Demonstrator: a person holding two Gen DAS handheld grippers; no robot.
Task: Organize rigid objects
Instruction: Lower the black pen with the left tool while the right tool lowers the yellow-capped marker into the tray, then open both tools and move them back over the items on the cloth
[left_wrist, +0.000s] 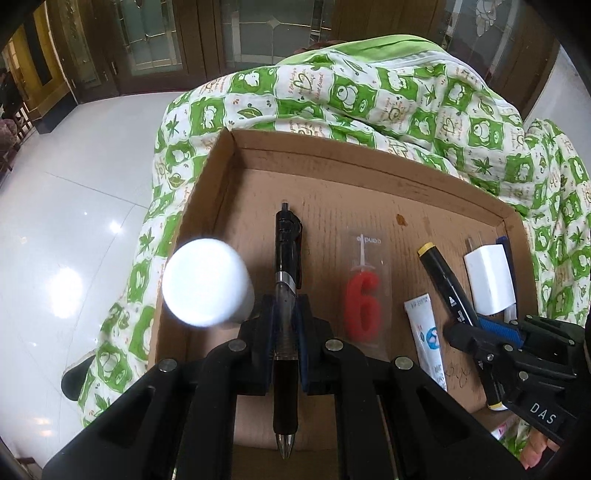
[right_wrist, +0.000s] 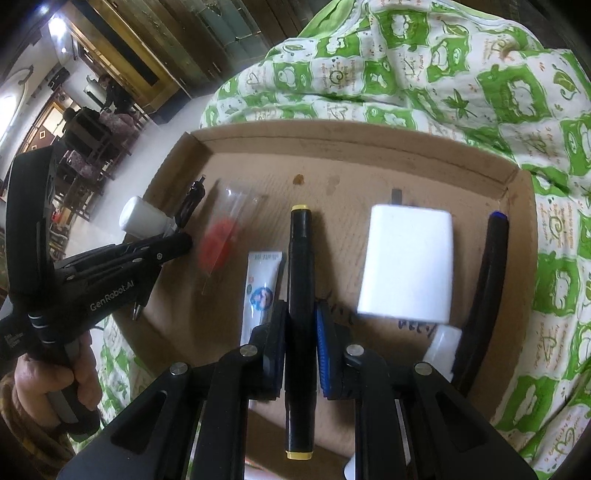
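The left gripper (left_wrist: 284, 332) is clamping the black pen (left_wrist: 286, 295); the right gripper (right_wrist: 301, 354) is clamping the marker (right_wrist: 301, 295); both should be lowering level, parallel inside the cardboard tray (left_wrist: 332, 155), releasing gently.

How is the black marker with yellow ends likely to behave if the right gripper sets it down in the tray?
The marker looks stiff, so it should not bend between the right gripper pads. Its rounded barrel may roll on the flat cardboard tray. It seems light.
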